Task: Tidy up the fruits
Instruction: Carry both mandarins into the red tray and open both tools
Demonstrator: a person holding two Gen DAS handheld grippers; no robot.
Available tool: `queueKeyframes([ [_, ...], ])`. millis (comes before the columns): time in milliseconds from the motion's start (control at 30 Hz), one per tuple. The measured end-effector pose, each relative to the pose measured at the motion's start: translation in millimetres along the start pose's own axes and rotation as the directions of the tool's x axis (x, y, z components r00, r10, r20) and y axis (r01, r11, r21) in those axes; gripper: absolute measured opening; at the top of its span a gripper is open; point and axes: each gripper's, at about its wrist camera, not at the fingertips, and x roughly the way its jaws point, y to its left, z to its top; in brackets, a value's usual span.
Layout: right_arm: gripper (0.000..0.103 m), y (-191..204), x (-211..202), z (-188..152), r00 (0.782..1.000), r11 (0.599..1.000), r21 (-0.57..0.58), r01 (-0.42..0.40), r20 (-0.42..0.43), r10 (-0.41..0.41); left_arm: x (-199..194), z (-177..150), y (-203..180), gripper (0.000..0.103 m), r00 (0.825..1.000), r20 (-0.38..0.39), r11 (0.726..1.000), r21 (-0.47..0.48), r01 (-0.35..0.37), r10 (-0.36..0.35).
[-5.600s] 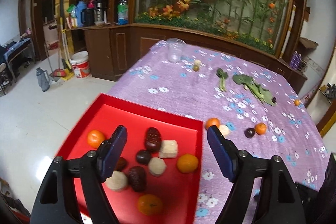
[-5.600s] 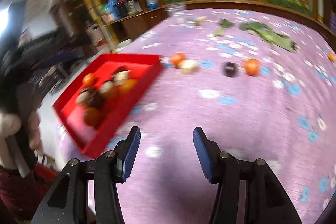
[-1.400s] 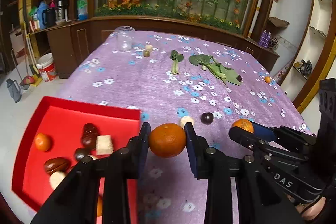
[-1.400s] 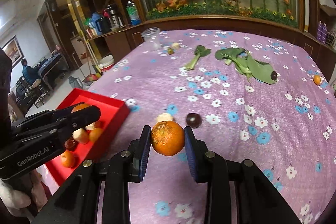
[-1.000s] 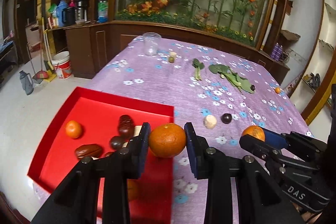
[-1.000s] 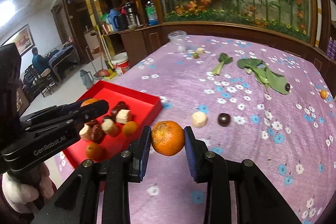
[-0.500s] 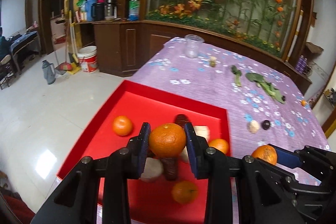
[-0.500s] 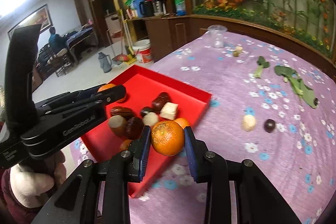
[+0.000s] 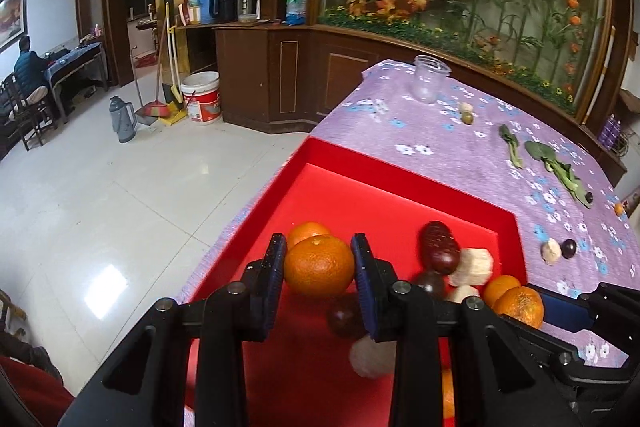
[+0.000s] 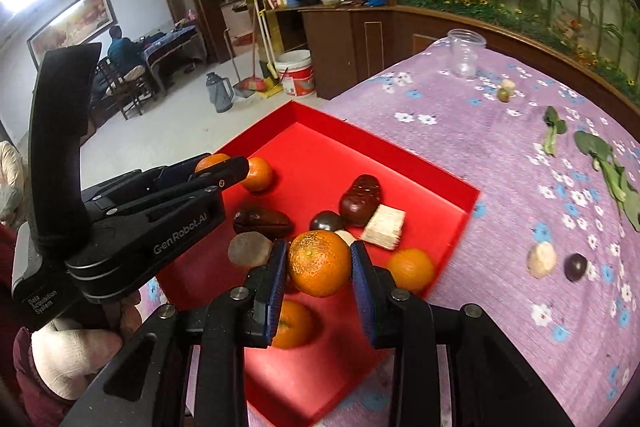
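My left gripper [image 9: 319,267] is shut on an orange mandarin [image 9: 319,265], held over the left part of the red tray [image 9: 400,171]. My right gripper [image 10: 319,263] is shut on a second mandarin [image 10: 319,263], hanging above the tray's near right part [image 10: 384,135]. In the tray lie several mandarins, dark fruits and pale pieces, among them a dark red fruit [image 9: 438,243] and a pale block [image 10: 383,221]. On the purple cloth to the right of the tray rest a pale round piece [image 10: 541,259] and a dark plum [image 10: 575,267]. The left gripper also shows in the right wrist view [image 10: 218,167].
The purple flowered tablecloth [image 9: 460,143] carries a clear plastic cup [image 9: 430,83], two small fruits [image 9: 466,113], green leaves [image 9: 560,169] and a far mandarin [image 9: 619,207]. The tray sits at the table's left edge, with tiled floor below. A person sits at a desk far left [image 9: 26,61].
Both grippers, each keeping its mandarin, have swung left from the open cloth to above the red tray and come lower toward it.
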Motion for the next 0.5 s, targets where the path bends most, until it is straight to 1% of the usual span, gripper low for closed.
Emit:
queueKeyframes([
  [267,0.035,-2.5,25.5,13.5,0.999,0.999,0.03,-0.045,-0.008,0.045,17.2,4.3,17.1,0.032,1.0,-0.024,0.999,-0.036,-0.015,0.014],
  [433,0.035,-1.6,44.7,23.6,0.997,0.997,0.042,-0.071,-0.016,0.072,27.6,2.6,18.2,0.032,0.999,-0.045,0.999,-0.045,-0.009,0.007],
  [500,0.035,-1.4,49.7,27.1,0.997,0.996,0.044,-0.076,-0.018,0.077,28.5,2.3,18.4,0.032,0.999,-0.042,0.999,-0.049,-0.009,0.006],
])
